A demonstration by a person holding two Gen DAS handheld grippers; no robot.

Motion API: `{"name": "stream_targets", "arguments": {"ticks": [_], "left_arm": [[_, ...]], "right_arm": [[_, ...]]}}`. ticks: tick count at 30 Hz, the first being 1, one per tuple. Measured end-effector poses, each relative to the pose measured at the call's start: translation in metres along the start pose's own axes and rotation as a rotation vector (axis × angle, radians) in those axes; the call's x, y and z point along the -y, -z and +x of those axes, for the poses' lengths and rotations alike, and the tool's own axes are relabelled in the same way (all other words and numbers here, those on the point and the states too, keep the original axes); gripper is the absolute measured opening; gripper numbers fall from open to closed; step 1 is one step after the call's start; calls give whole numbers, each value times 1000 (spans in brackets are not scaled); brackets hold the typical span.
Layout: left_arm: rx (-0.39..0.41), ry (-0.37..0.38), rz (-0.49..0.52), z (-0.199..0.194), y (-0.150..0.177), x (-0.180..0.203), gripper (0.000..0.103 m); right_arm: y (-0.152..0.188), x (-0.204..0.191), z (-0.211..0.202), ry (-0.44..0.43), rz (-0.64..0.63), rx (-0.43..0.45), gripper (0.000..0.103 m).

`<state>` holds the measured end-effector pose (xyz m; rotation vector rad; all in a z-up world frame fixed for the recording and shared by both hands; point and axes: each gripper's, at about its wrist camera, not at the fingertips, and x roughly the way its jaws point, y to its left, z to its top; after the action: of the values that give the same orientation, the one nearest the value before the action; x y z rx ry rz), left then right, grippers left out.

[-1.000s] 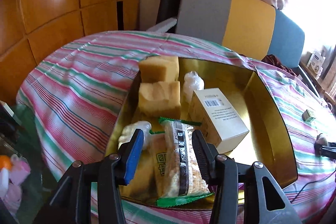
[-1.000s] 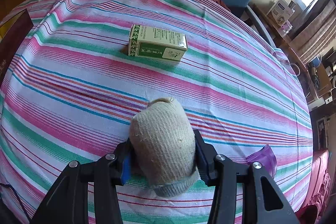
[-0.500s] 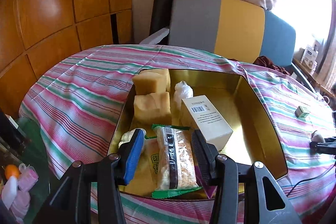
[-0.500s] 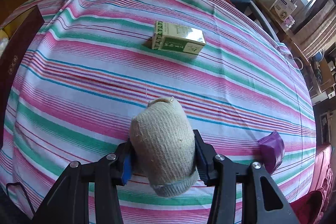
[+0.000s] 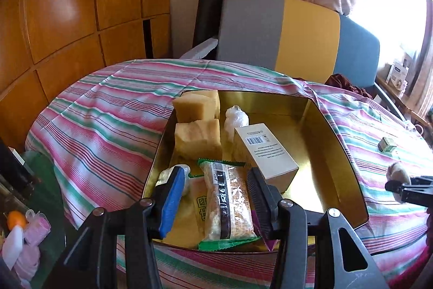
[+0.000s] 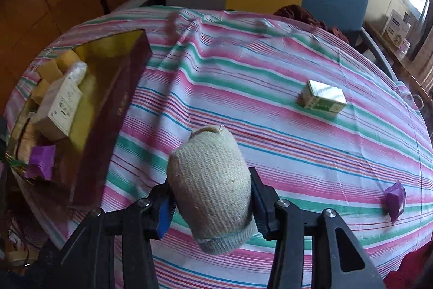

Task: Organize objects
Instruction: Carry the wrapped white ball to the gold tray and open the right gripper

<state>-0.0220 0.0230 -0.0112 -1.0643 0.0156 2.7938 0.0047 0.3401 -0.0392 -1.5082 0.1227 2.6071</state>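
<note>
Right gripper (image 6: pixel 209 197): jaws clamped on one beige knitted roll (image 6: pixel 211 180), above striped cloth (image 6: pixel 243 99). Left gripper (image 5: pixel 213 197): jaws part-open, holding nothing, over gold-lined tray (image 5: pixel 335 153). Tray: two yellow sponge blocks (image 5: pixel 197 137), one white carton (image 5: pixel 265 151). Cloth: one green box (image 6: pixel 322 98), one purple packet (image 6: pixel 395 198).

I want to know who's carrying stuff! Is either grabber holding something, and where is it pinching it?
The right gripper pinches the knitted sock bundle by its two sides, near its lower end. The left gripper holds nothing.

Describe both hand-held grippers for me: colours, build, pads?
Left hand-held gripper and right hand-held gripper look alike: black angular frames with silver screws, one finger faced with a blue pad, the other with black ribbed rubber. No cables, markings or sleeves visible.
</note>
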Motion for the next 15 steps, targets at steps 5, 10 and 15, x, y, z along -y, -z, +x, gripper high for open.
{"name": "stream_targets", "arguments": {"ticks": [5,10,15], "left_arm": [[-4,-10,-3,0,1,-3,50],[-10,-12,0,0,3,-3,50],[-23,-22,1,3,6,-6,50]], "right_arm": [[-14,-38,-17,-61,-48,74,48],[-20,-67,-25,-117,-71,110,48],[-25,-92,-23,-167,-93,113,48]]}}
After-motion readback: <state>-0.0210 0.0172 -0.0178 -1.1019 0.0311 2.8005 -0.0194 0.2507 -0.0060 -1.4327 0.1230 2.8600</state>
